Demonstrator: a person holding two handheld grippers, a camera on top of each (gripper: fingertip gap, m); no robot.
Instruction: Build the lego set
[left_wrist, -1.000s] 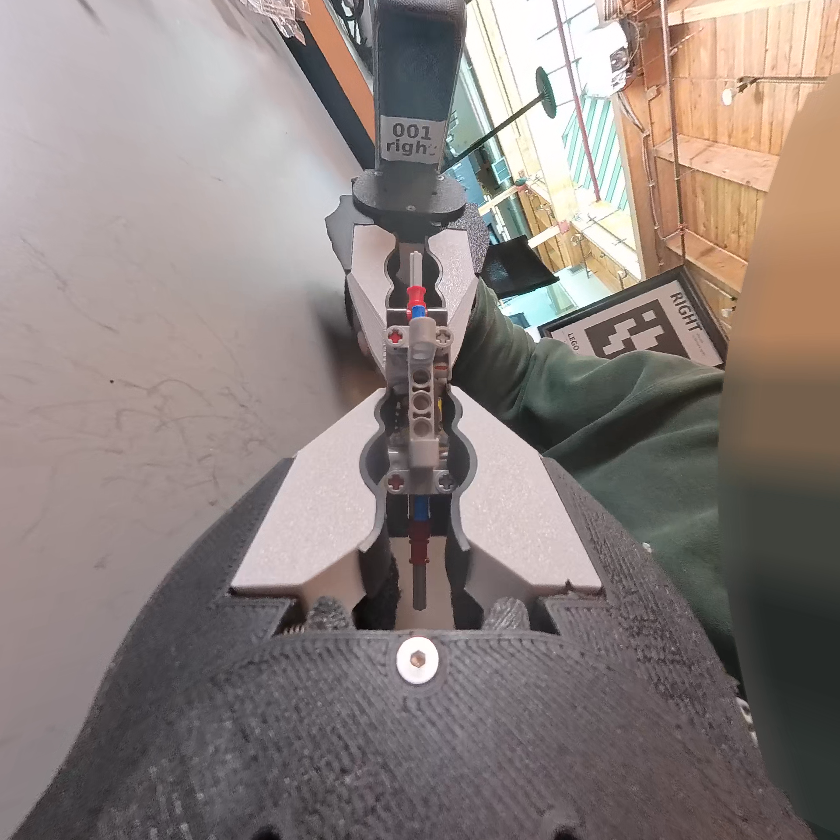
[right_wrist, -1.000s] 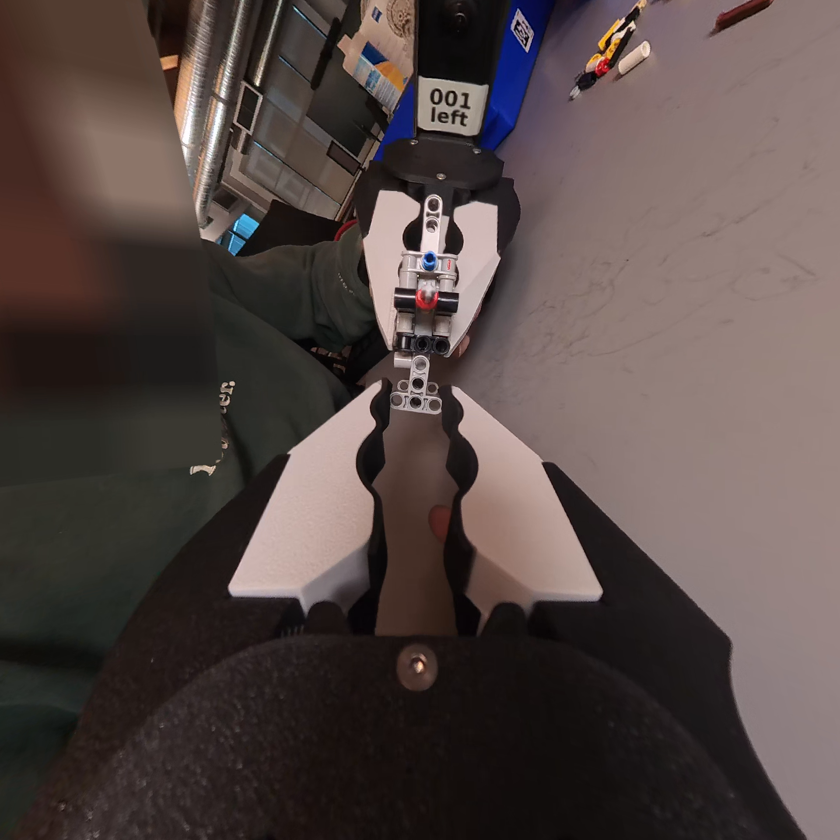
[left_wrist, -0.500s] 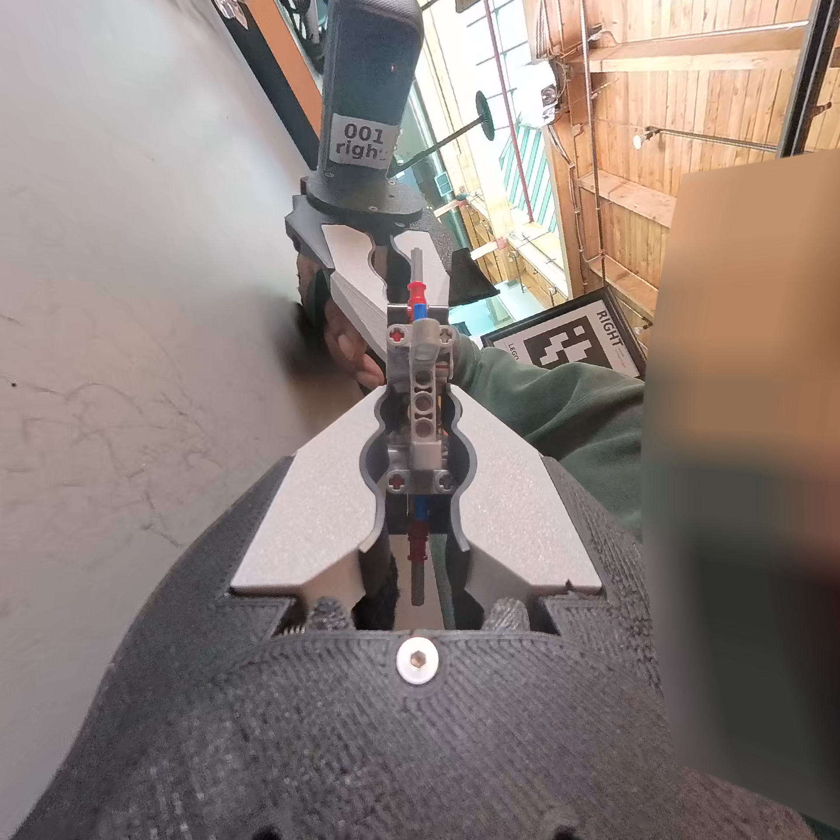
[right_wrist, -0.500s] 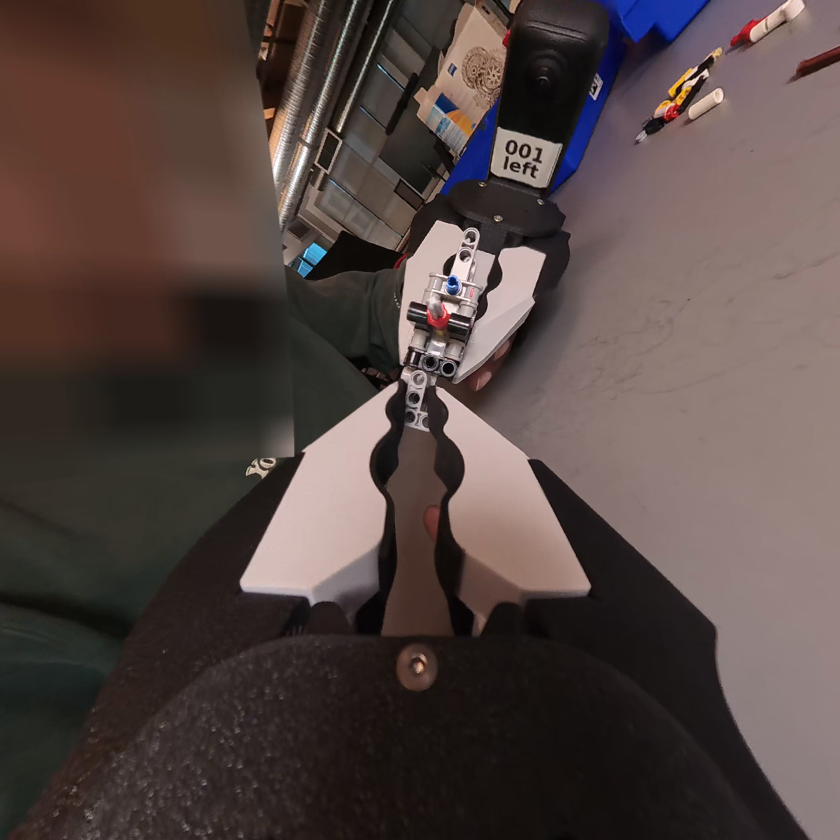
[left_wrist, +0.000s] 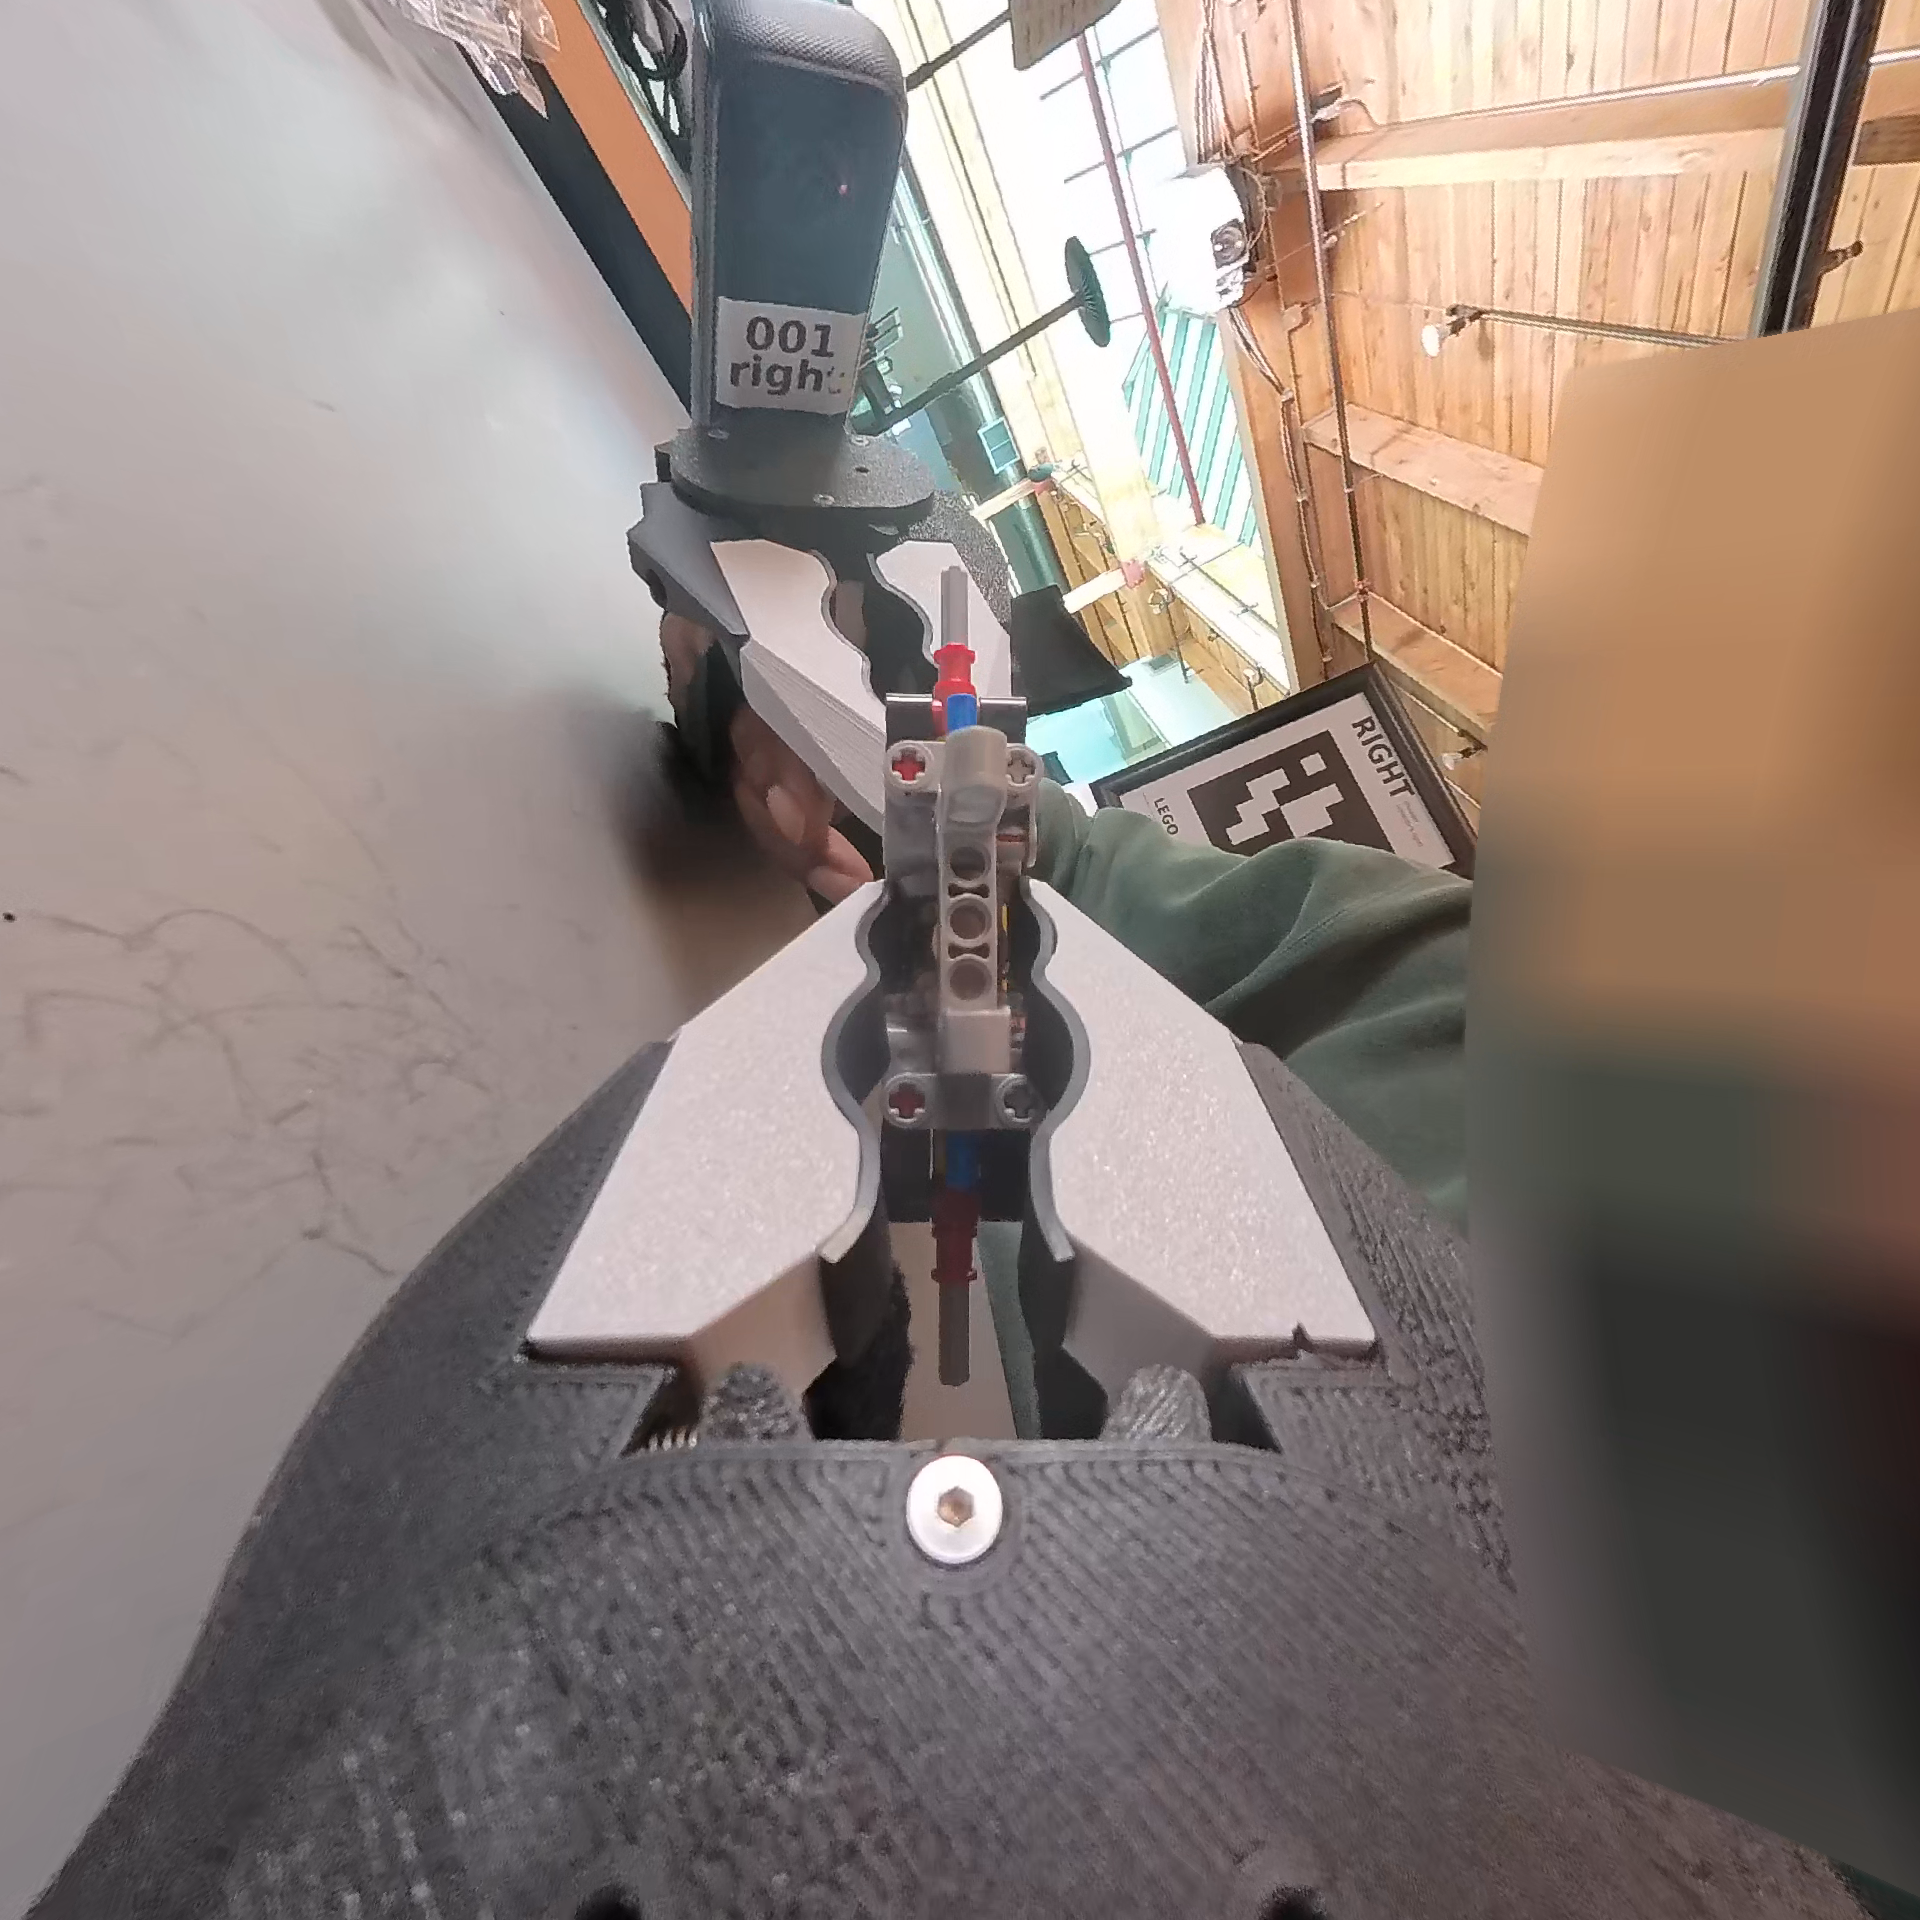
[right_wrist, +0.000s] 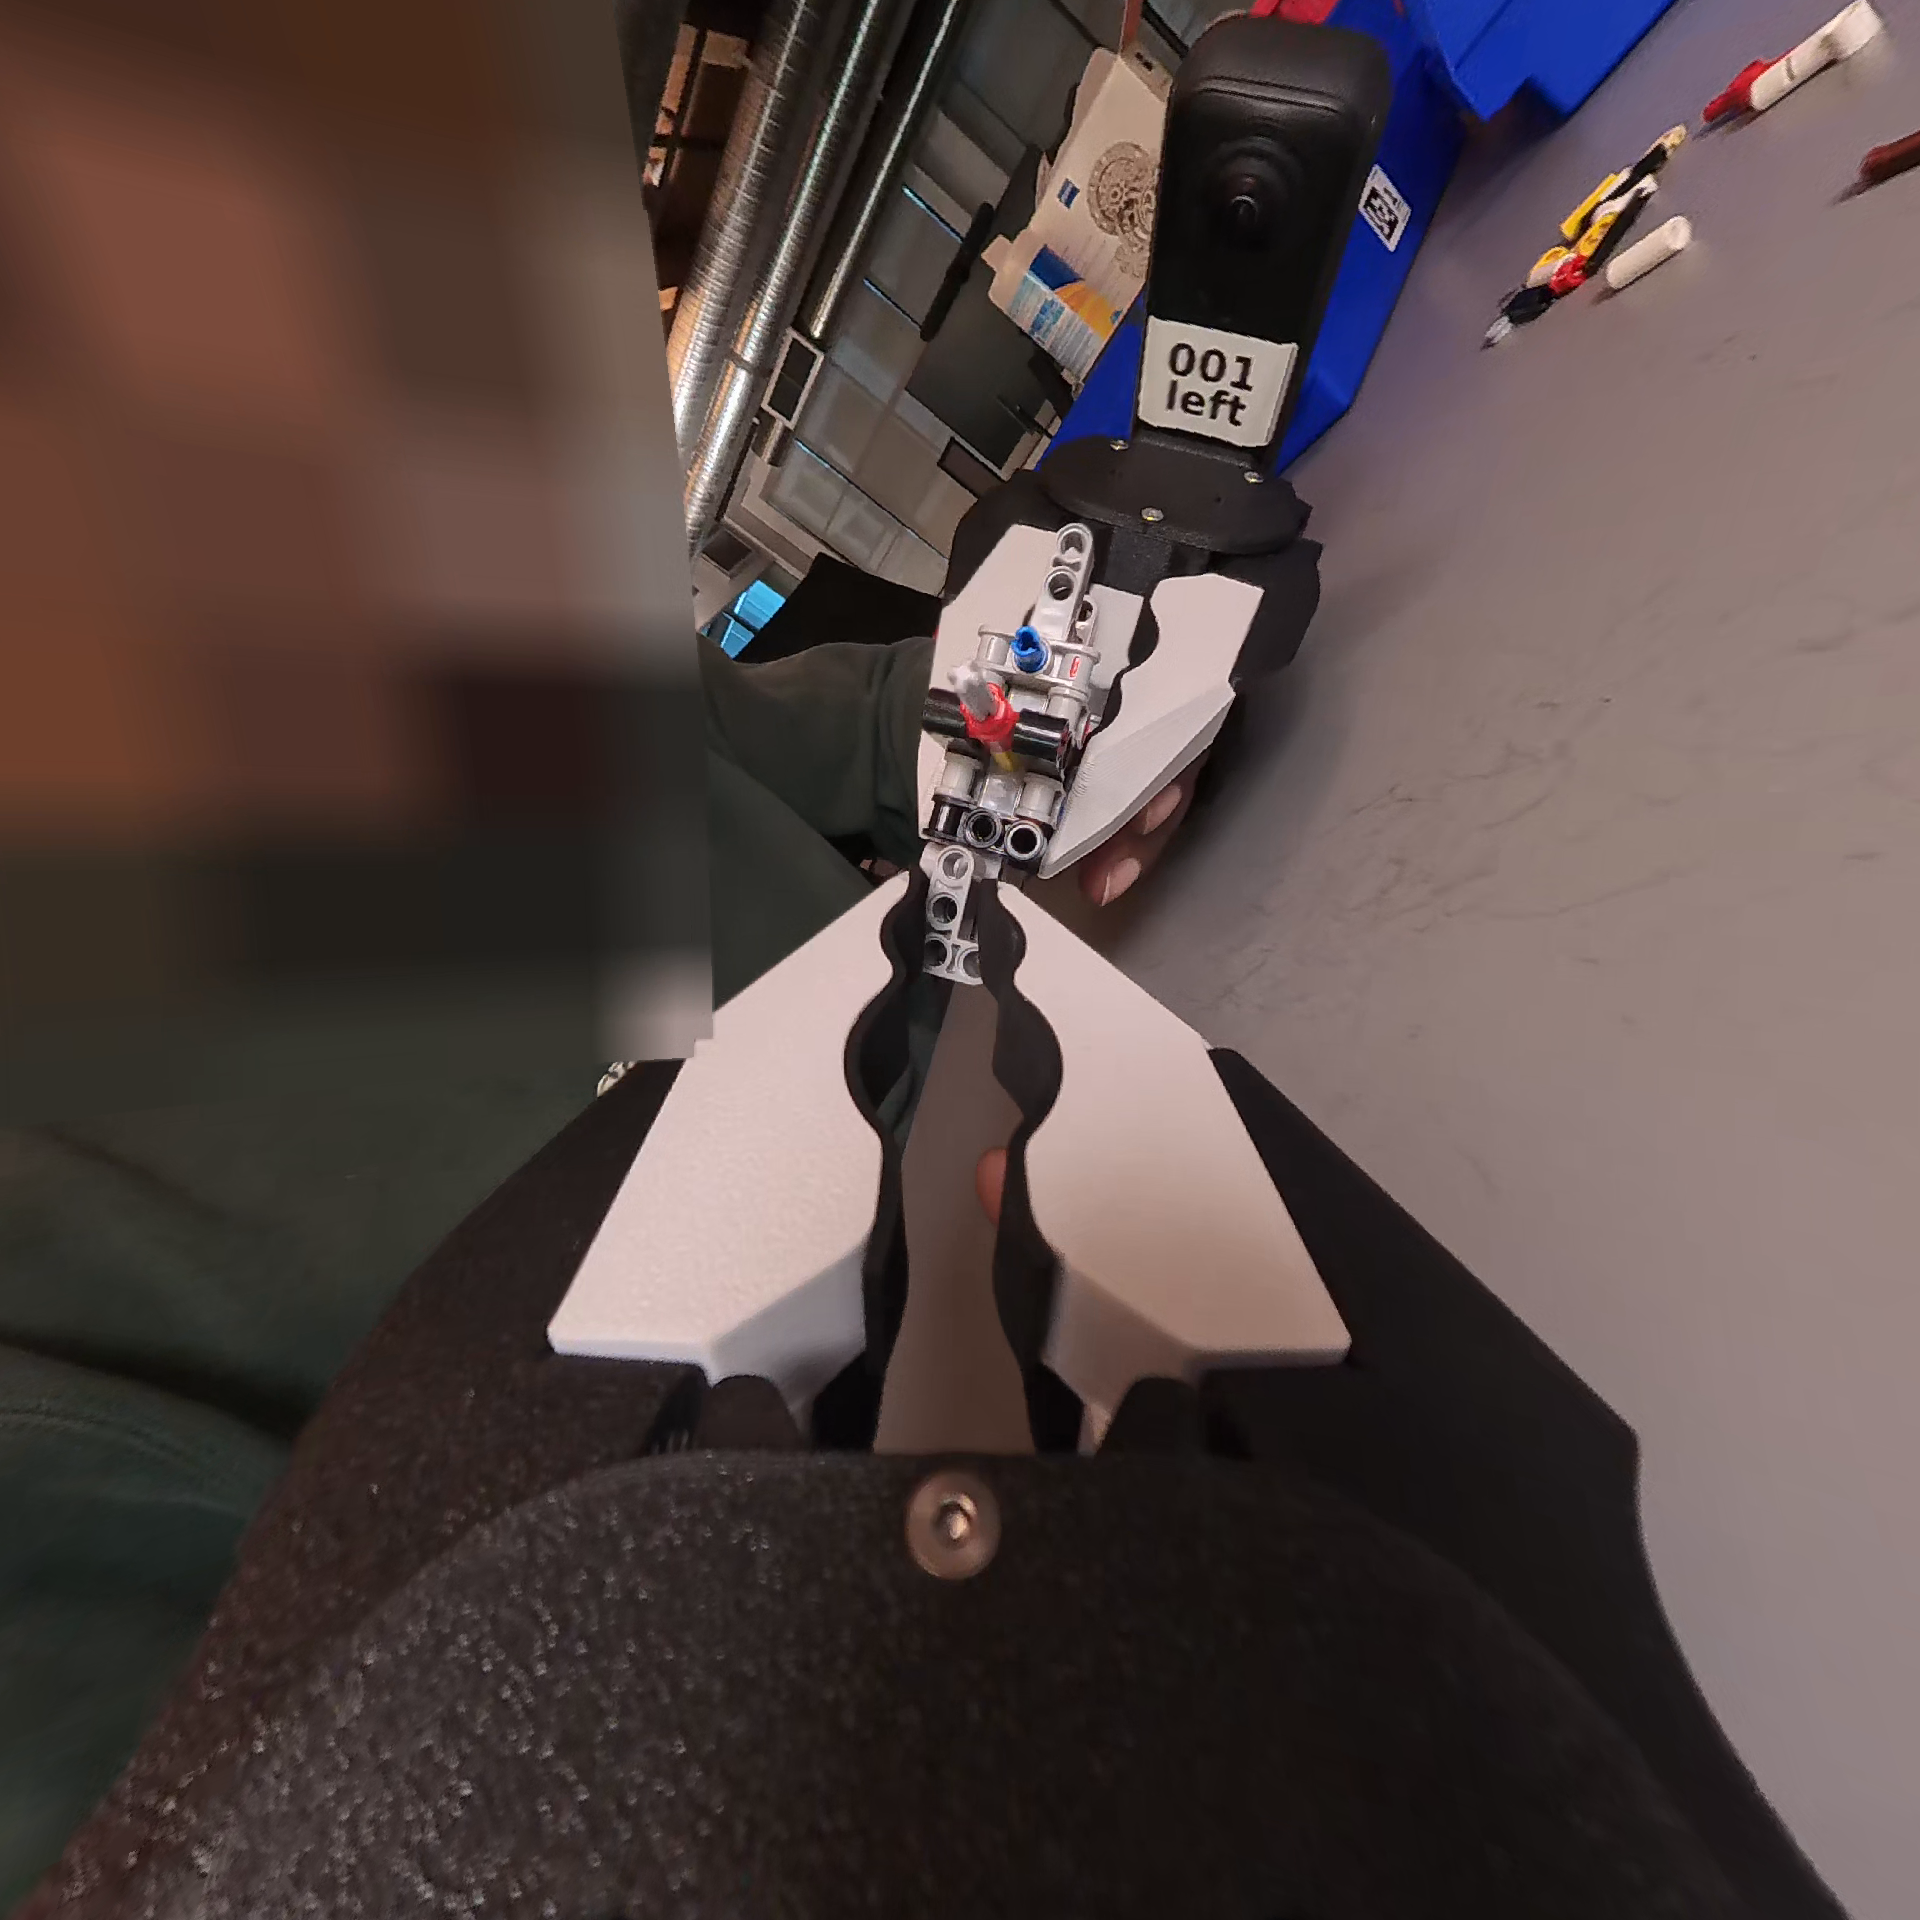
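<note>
since one second ago the right hand-held gripper (right_wrist: 951, 920) has narrowed its fingers and now pinches the small light grey t-shaped plastic piece with round holes (right_wrist: 948, 914) at its tips; before, this piece stood between spread fingers. both tools have also tilted a little in view.

nearest in the right wrist view, the two white fingers (right_wrist: 790, 1122) press on the sides of the t-shaped piece, so its holed stem points forward, away from the camera. i judge it is held by the crossbar end so that the stem stays free.

just beyond, the stem reaches the lower row of black round sockets of the grey, black and red plastic brick assembly with a blue pin (right_wrist: 1003, 727); they seem to touch, but i cannot tell if it is inserted. the left hand-held gripper (left_wrist: 961, 940) clamps this assembly between its grey fingers (left_wrist: 727, 1122), pressed on both sides, with a grey axle running down the middle. such a firm side grip probably keeps the assembly steady while the other piece comes to it.

both tools hang above the grey scratched worktop (right_wrist: 1558, 935), facing each other, with a dark green sleeve (left_wrist: 1299, 966) beside them.

farther away on the worktop lie small loose yellow, red and white parts (right_wrist: 1590, 249) and a blue bin (right_wrist: 1392, 156).
</note>
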